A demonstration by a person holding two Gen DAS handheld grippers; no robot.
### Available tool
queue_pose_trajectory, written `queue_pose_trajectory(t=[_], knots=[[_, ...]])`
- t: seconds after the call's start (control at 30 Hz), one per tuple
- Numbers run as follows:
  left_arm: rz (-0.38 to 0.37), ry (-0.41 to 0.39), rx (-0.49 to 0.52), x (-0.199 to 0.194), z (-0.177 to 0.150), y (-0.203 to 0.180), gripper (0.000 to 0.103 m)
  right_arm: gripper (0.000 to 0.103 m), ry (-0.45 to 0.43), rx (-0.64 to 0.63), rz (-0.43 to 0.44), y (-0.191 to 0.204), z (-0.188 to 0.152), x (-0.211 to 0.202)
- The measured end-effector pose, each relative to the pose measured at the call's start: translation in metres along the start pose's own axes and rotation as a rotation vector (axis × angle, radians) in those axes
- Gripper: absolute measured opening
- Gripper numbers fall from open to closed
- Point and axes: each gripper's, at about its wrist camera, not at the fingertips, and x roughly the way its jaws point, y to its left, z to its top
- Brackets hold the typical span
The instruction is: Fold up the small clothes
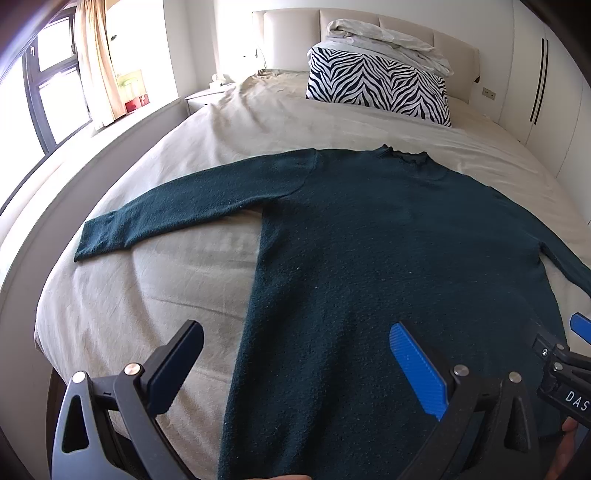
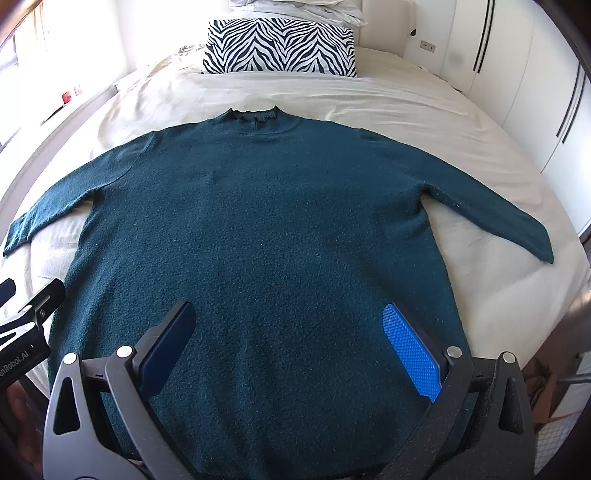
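- Covering the bed (image 2: 388, 99) is a cream sheet, lightly creased; a padded headboard (image 1: 354, 26) stands at the far end.
- Zebra-print pillow (image 2: 280, 46) rests near the headboard, with crumpled pale bedding (image 1: 388, 37) piled on top of it.
- Window (image 1: 48, 92) with a beige curtain (image 1: 98, 62) occupies the left wall; white wardrobe doors (image 2: 517, 85) line the right.
- Dark green sweater (image 2: 258, 221) lies flat on the sheet, collar toward the pillow, hem toward the cameras, both sleeves spread outward.
- Left gripper (image 1: 295, 373) hovers low over the sweater's left hem edge, jaws wide apart, holding nothing; one finger is over the sheet, the other over the knit.
- Right gripper (image 2: 291, 350) hovers over the lower middle of the sweater, jaws equally wide apart and empty.
- Both grippers sit side by side, each visible at the edge of the other's view.
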Motion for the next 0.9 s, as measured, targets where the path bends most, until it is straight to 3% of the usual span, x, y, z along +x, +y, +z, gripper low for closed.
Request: queue_pose_trajectory(t=[0.9], knots=[[0.007, -0.002, -0.007, 0.0021, -0.0014, 0.0041, 0.103, 0.103, -0.001, -0.009, -0.005, 0.0019, 0.0020, -0.0018]])
